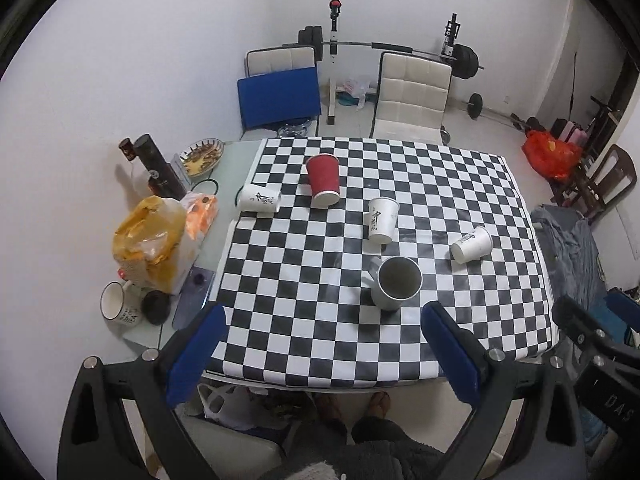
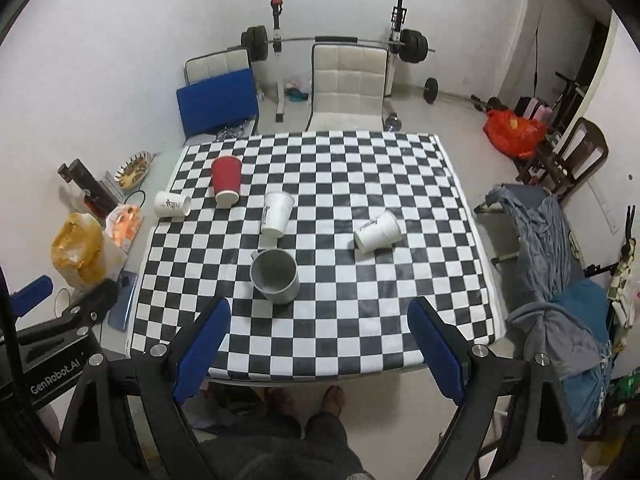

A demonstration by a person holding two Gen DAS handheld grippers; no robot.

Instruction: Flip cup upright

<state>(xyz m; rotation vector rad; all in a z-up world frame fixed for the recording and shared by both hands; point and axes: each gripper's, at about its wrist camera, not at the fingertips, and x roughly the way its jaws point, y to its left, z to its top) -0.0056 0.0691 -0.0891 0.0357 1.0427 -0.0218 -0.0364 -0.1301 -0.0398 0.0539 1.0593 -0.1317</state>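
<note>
On the checkered tablecloth (image 1: 320, 332) (image 2: 340, 336) a grey mug (image 1: 396, 282) (image 2: 275, 276) stands upright, mouth up. A red paper cup (image 1: 323, 179) (image 2: 226, 180) lies on its side at the far left. Three white paper cups lie on their sides: one at the left edge (image 1: 259, 199) (image 2: 172, 204), one in the middle (image 1: 382, 220) (image 2: 276, 214), one at the right (image 1: 472, 244) (image 2: 377, 231). My left gripper (image 1: 324, 352) and my right gripper (image 2: 318, 344) are both open and empty, held above the table's near edge, apart from all cups.
The table's left strip holds a yellow bag (image 1: 150, 236), a dark bottle (image 1: 158, 164), a plate of food (image 1: 202, 155), a white mug (image 1: 118, 306) and a phone (image 1: 192, 300). Two chairs (image 1: 412, 96) and a barbell rack stand behind. Clothes (image 2: 560, 280) hang at the right.
</note>
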